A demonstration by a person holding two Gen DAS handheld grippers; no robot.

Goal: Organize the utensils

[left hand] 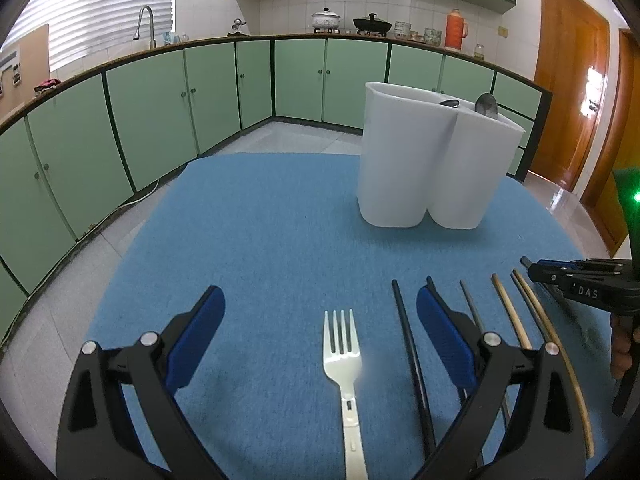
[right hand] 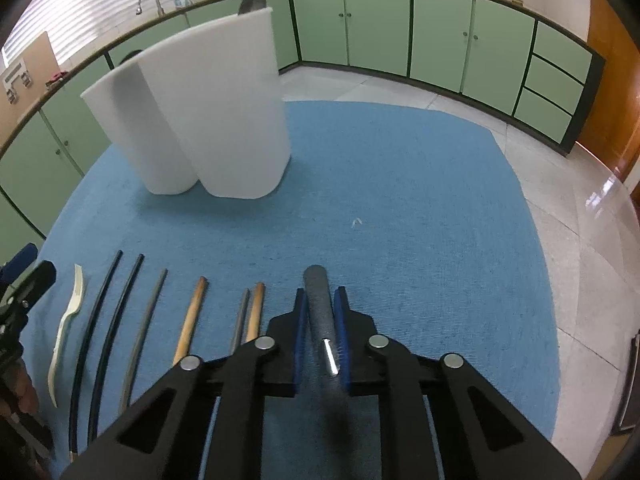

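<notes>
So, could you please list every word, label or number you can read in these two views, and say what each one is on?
"DAS": white letters on the black body of the right gripper, seen in the left wrist view.
White fork: small moulded marks on the handle, too small to read.
Wall items at far left, by the blinds: too blurred to read.
Nothing legible on the white utensil holder or elsewhere.

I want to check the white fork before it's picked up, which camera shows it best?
The left wrist view: the white fork lies centred between the open left gripper fingers, tines clear. The right wrist view shows it small and warped at the left edge.
</notes>
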